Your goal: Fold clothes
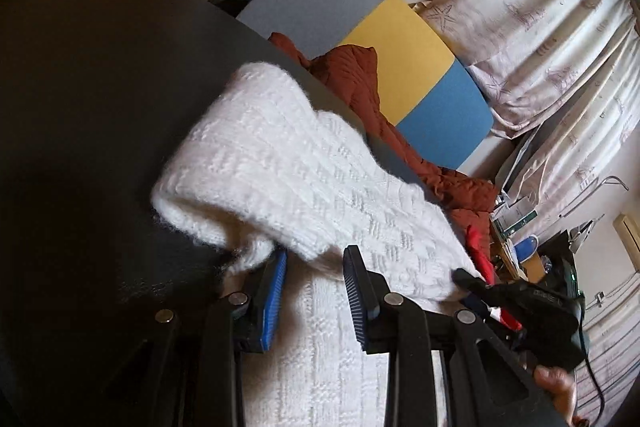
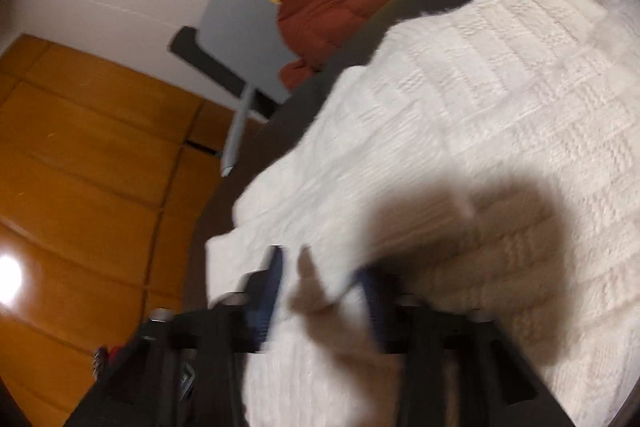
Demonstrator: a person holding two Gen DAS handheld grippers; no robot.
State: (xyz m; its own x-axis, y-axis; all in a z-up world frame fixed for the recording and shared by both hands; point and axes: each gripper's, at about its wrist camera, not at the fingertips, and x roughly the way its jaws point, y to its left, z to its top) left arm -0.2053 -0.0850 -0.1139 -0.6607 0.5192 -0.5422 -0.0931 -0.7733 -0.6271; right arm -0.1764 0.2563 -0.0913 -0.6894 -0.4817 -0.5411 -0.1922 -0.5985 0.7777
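Observation:
A white knitted sweater (image 1: 304, 171) lies on a dark round table (image 1: 80, 87), with one part folded back over itself. My left gripper (image 1: 316, 291) is open, its blue-padded fingers (image 1: 276, 299) astride the sweater's folded edge. The other gripper shows at the right of that view (image 1: 520, 311), over the sweater's far edge. In the right wrist view the sweater (image 2: 480, 107) fills the right half, blurred by motion. My right gripper (image 2: 324, 291) is open, with the sweater's near edge lying between its fingers (image 2: 272, 287).
A rust-red quilted garment (image 1: 360, 83) and a red cloth (image 1: 480, 247) lie past the table's far edge. A grey, yellow and blue panel (image 1: 400, 59) stands behind. Patterned curtains (image 1: 540, 27) hang at the right. Wooden floor (image 2: 80, 167) lies below the table edge.

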